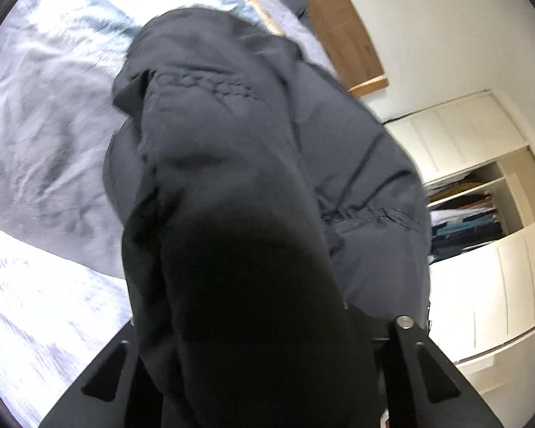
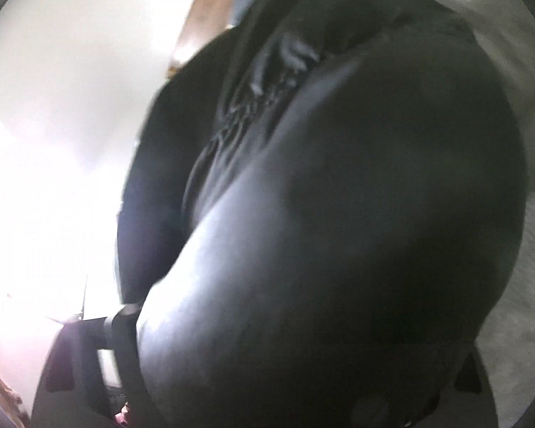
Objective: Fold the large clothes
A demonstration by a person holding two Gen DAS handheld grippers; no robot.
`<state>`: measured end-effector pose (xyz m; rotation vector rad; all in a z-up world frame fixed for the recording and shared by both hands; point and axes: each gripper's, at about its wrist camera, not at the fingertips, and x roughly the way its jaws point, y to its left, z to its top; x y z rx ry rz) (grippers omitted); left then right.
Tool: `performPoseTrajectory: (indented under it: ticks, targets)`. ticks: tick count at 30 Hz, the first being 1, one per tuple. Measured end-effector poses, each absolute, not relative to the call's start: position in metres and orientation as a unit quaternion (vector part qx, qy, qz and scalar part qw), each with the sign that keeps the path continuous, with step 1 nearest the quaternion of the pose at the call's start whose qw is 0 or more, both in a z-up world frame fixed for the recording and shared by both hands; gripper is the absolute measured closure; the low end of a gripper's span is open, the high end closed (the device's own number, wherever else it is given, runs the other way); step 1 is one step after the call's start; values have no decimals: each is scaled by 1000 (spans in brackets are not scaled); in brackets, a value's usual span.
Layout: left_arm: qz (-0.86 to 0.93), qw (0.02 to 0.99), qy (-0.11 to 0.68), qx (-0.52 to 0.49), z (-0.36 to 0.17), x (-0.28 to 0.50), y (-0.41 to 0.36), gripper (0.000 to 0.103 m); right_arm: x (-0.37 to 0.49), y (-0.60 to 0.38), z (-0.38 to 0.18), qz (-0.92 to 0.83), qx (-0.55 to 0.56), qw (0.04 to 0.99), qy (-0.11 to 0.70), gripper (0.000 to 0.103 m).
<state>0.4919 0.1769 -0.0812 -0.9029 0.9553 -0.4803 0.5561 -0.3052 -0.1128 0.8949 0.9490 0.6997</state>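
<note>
The dark jacket (image 1: 253, 185) hangs bunched above the bed (image 1: 42, 135), draped over both grippers. The left gripper (image 1: 264, 349) and right gripper (image 2: 303, 339) seem to pinch it, though the fabric hides the jaws, so I cannot tell. Its slippery bulk could slide free and land crumpled.

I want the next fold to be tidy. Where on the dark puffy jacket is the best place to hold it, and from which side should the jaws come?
Probably at a stitched quilt seam on the dark jacket, where the padding is thinner. The puffy panels bulge and may slip. Come from the edge of the garment, from the side away from the bed, so the jaws close across the seam.
</note>
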Motion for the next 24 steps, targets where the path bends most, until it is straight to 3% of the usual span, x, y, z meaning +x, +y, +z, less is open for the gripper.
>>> performPoseTrajectory:
  ticks: [4, 10, 13, 18, 24]
  targets:
    - [-240, 783, 402, -409, -37, 494, 168, 83, 554, -296, -63, 336, 382, 763, 399, 53]
    - [-292, 806, 349, -379, 40, 473, 151, 83, 529, -300, 6, 370, 370, 781, 340, 57]
    - [-303, 808, 339, -374, 53, 470, 144, 83, 510, -307, 23, 375, 375, 783, 326, 56]
    - [-295, 808, 350, -370, 32, 458, 141, 83, 487, -306, 10, 369, 376, 782, 333, 56]
    - [-229, 811, 416, -343, -32, 473, 153, 81, 498, -307, -63, 303, 368, 779, 408, 56]
